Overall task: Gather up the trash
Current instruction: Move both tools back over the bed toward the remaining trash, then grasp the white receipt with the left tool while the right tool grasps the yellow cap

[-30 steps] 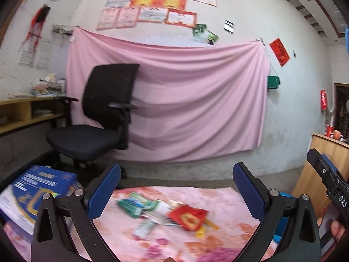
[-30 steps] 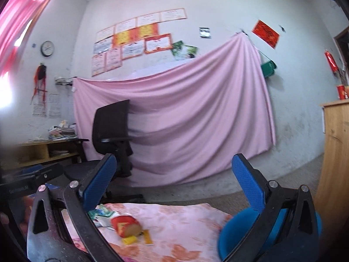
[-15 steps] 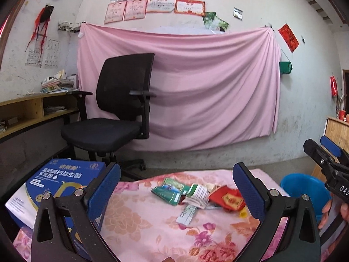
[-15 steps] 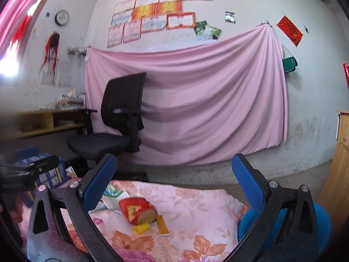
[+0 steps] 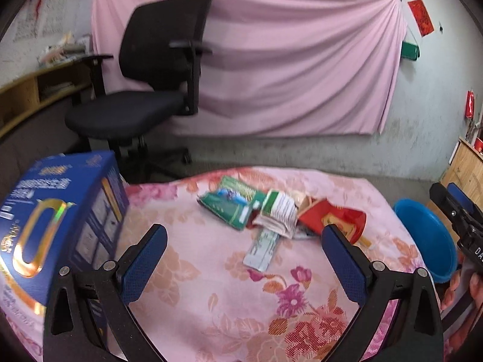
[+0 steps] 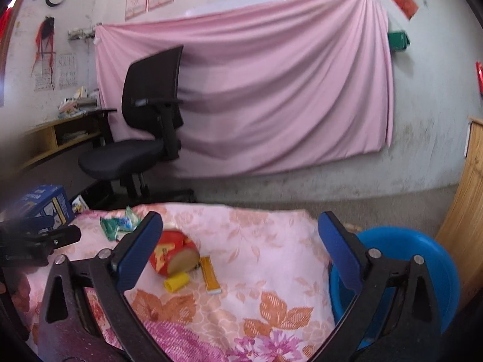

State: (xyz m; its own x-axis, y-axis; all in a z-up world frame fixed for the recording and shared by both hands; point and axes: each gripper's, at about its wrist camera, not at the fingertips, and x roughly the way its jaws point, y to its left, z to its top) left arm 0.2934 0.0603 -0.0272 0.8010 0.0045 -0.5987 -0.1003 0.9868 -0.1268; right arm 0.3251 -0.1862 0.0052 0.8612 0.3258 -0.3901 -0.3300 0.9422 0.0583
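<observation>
A loose heap of trash lies on the pink floral-patterned cloth: a crumpled red paper packet, green-and-white wrappers just left of the packet, a small yellow tube and a yellow stick in front of the packet. The round blue plastic basin, right of the packet past the cloth's edge, is likely the bin. Both the left gripper and right gripper hang spread wide and empty over the cloth, probably lining up a pick. The big blue cardboard box sits well left of the packet; its print, like the wrappers', is too blurred to read
</observation>
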